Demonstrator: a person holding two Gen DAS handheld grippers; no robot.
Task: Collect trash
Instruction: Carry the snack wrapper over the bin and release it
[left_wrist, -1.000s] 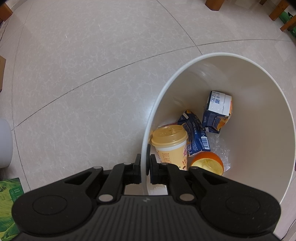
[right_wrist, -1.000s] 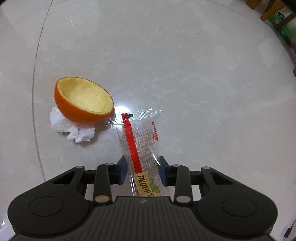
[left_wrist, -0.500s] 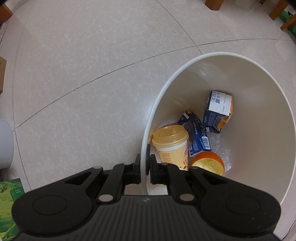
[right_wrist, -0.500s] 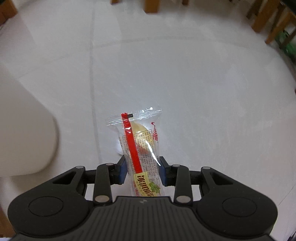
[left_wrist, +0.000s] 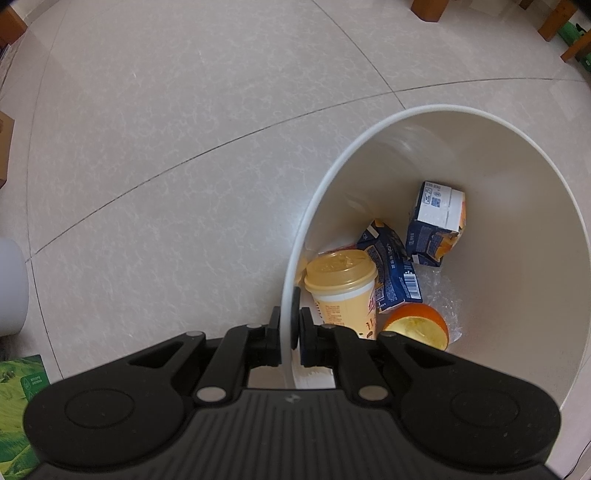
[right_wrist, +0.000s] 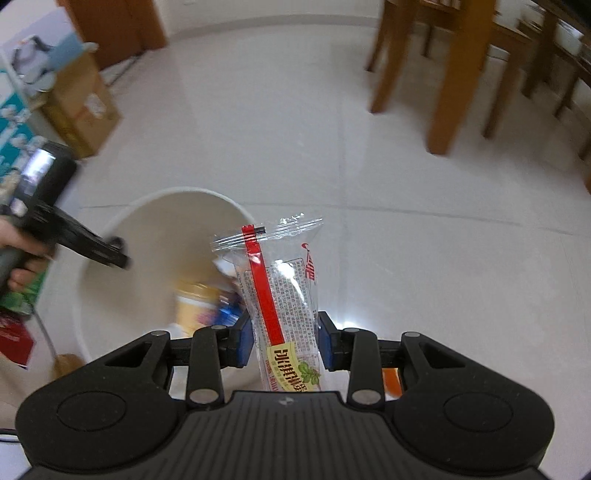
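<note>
1. Right now my left gripper (left_wrist: 290, 334) has its jaws pinched fully shut on the rim of the round white plastic bin (left_wrist: 517, 266), which stands on the pale tiled floor (left_wrist: 184, 147).
2. My right gripper (right_wrist: 284, 341) has its jaws closed narrowly on the lower part of a clear plastic snack wrapper with a red strip (right_wrist: 280, 291), held just beside the bin's rim (right_wrist: 177, 192), not yet over the opening.
3. Already in the bin: a yellow lidded paper cup (left_wrist: 343, 288), two dark blue cartons (left_wrist: 436, 225), an orange peel half (left_wrist: 417, 326).
4. I judge the task well along; this wrapper is yet to be dropped in.
5. Only the left wrist view shows the contents sharply; only the right shows the wrapper, the wooden chair legs (right_wrist: 450, 74), the cardboard boxes (right_wrist: 81, 107), and a hand (right_wrist: 22, 254) holding the left gripper.
</note>
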